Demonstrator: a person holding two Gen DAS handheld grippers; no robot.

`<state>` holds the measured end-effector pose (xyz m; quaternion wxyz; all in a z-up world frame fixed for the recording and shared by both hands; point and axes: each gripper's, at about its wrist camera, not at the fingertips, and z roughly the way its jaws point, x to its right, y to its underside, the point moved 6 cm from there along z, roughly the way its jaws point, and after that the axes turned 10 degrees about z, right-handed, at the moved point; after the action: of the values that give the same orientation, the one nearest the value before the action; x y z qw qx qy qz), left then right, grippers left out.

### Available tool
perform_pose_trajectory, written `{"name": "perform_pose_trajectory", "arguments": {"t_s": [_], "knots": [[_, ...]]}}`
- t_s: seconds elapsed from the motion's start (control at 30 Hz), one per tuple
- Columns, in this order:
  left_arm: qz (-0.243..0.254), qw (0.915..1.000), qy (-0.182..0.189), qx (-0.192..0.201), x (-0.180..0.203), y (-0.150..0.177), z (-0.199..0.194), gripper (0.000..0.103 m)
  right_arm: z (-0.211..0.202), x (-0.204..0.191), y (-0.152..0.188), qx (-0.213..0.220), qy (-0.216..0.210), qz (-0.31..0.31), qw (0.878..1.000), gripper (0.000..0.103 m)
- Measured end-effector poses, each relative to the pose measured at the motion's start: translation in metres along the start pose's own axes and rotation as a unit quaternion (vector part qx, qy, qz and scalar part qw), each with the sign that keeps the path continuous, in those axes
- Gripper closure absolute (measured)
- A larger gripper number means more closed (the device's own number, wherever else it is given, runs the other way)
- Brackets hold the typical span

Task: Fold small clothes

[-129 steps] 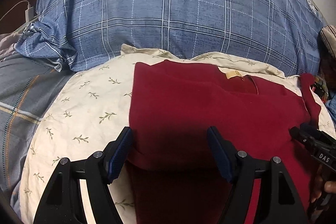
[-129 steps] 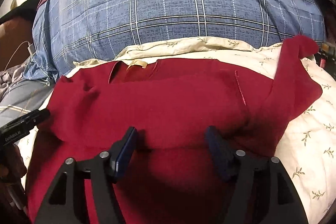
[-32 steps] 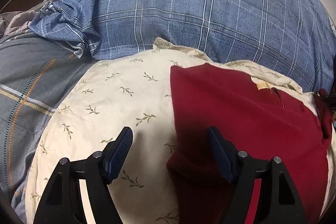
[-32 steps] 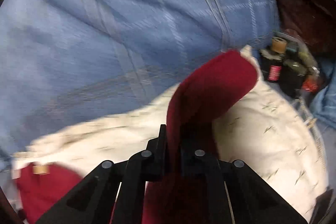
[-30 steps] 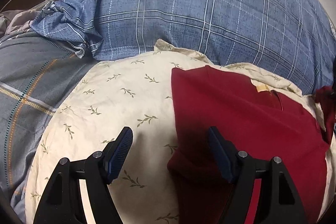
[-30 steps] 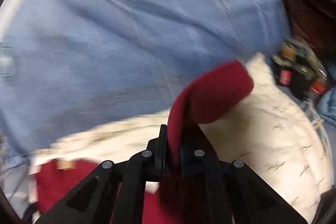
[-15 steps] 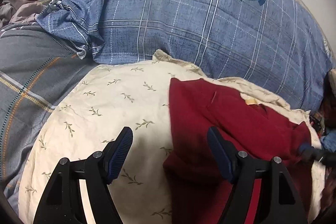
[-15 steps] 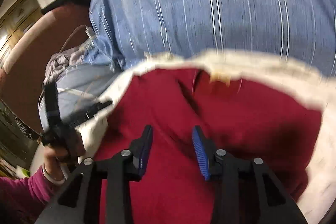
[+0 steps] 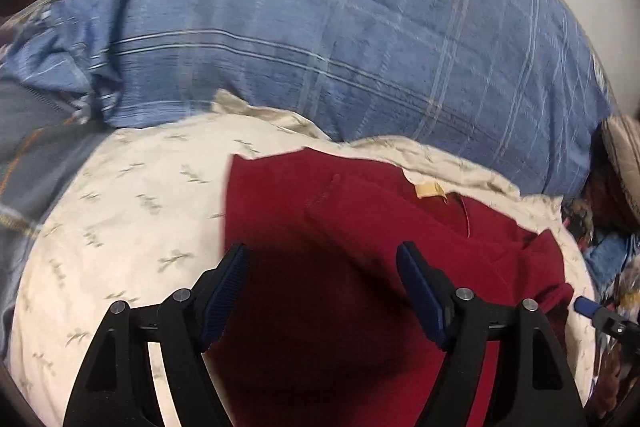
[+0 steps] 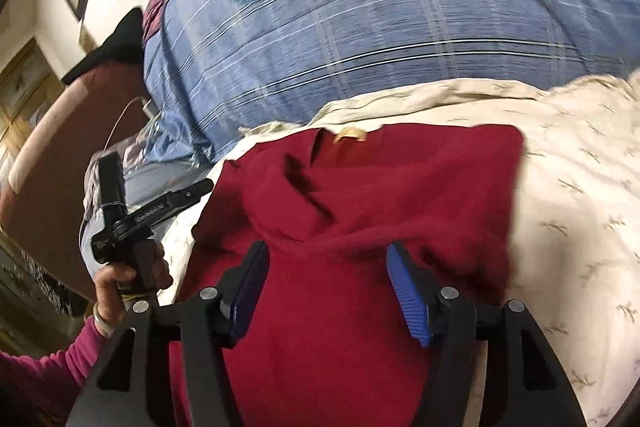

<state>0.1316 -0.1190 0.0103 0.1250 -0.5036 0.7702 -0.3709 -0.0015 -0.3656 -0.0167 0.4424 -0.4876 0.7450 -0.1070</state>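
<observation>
A dark red top [image 9: 360, 227] lies on a cream leaf-print pillow [image 9: 120, 207], its tan neck label [image 9: 430, 190] at the far side. A sleeve lies folded across the body in a rumpled ridge [image 10: 300, 195]. My left gripper [image 9: 322, 259] hovers open over the top's left part with nothing between its fingers. My right gripper [image 10: 327, 255] hangs over the middle of the top [image 10: 380, 187]. Its jaws are opening, and the pads touch no cloth. In the right wrist view a hand holds the left gripper [image 10: 158, 171] off the top's left edge.
A big blue plaid pillow [image 9: 320, 47] rises behind the cream one. Grey striped bedding [image 9: 24, 167] lies to the left. Bottles and clutter [image 9: 592, 227] crowd the right edge. A white charger cable [image 10: 132, 107] and a brown padded piece of furniture [image 10: 52, 155] stand at the far left.
My right gripper carried the red sleeve leftward over the top, let it go and opened. My left gripper shifted right, from beside the top's left edge to over it.
</observation>
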Motion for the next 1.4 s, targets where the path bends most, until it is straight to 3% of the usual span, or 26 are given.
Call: {"name": "perform_pose_trajectory", "arguments": {"t_s": [0.13,0.23,0.27,0.3,0.33,0.4,0.5,0.6,0.73,0.83,0.9,0.93,0.97,1.03,1.1,1.17,1.2,1.3,1.4], "knots": [[0.015,0.9995,0.021,-0.02,0.022,-0.014,0.021,0.035,-0.008,0.013,0.007,0.004,-0.005,0.005,1.0,0.036],[0.016,0.9983,0.03,-0.048,0.033,-0.018,0.04,0.05,-0.008,0.02,0.01,0.003,-0.005,0.009,1.0,0.035],[0.017,0.9981,0.026,-0.053,0.036,-0.019,0.046,0.057,-0.008,0.023,0.01,0.002,-0.004,0.013,1.0,0.035],[0.02,0.9977,0.024,-0.06,0.039,-0.019,0.052,0.075,-0.008,0.026,0.01,0.003,-0.003,0.019,1.0,0.035],[0.025,0.9971,0.015,-0.07,0.041,-0.019,0.058,0.086,-0.01,0.029,0.01,0.004,-0.003,0.024,1.0,0.035],[0.024,0.9979,0.006,-0.059,0.044,-0.029,0.056,0.095,-0.016,0.033,0.006,0.017,0.005,0.031,0.999,0.035],[0.039,0.9989,0.019,0.016,0.054,-0.051,0.011,0.095,-0.028,0.036,-0.001,0.042,0.028,0.02,0.999,0.033],[0.055,0.9941,0.014,0.092,0.052,-0.059,-0.038,0.095,-0.034,0.04,-0.007,0.07,0.09,-0.01,0.993,0.022],[0.058,0.9974,0.008,0.041,0.044,-0.034,-0.015,0.095,-0.019,0.039,-0.006,0.041,0.115,-0.042,0.992,0.022],[0.024,0.9992,0.021,0.023,0.036,-0.026,0.006,0.095,0.004,0.034,0.0,0.005,0.15,-0.084,0.985,0.024],[0.005,0.9994,0.028,0.022,0.032,-0.027,0.01,0.095,0.017,0.03,0.003,-0.006,0.188,-0.131,0.973,0.031],[0.004,0.9994,0.027,0.022,0.032,-0.028,0.012,0.095,0.023,0.028,0.003,-0.001,0.219,-0.168,0.961,0.05],[0.007,0.9994,0.025,0.021,0.034,-0.03,0.013,0.095,0.026,0.028,0.001,0.012,0.251,-0.201,0.947,0.077],[0.016,0.9993,0.028,0.02,0.041,-0.029,0.015,0.095,0.022,0.03,-0.004,0.035,0.279,-0.219,0.934,0.09],[0.022,0.9988,0.039,0.022,0.044,-0.024,0.006,0.095,0.007,0.036,-0.009,0.051,0.275,-0.184,0.942,0.093],[0.034,0.9985,0.04,0.017,0.044,-0.011,0.002,0.095,-0.013,0.049,-0.006,0.07,0.3,-0.167,0.937,0.103],[0.042,0.9985,0.035,0.01,0.044,-0.007,0.003,0.094,-0.017,0.055,-0.002,0.059,0.305,-0.161,0.937,0.103],[0.06,0.998,0.019,-0.011,0.04,0.007,0.004,0.094,-0.029,0.074,0.019,0.006,0.264,-0.119,0.957,0.103],[0.051,0.9985,0.019,-0.002,0.037,0.005,-0.006,0.089,-0.045,0.06,0.014,0.029,0.202,-0.121,0.971,0.088]]}}
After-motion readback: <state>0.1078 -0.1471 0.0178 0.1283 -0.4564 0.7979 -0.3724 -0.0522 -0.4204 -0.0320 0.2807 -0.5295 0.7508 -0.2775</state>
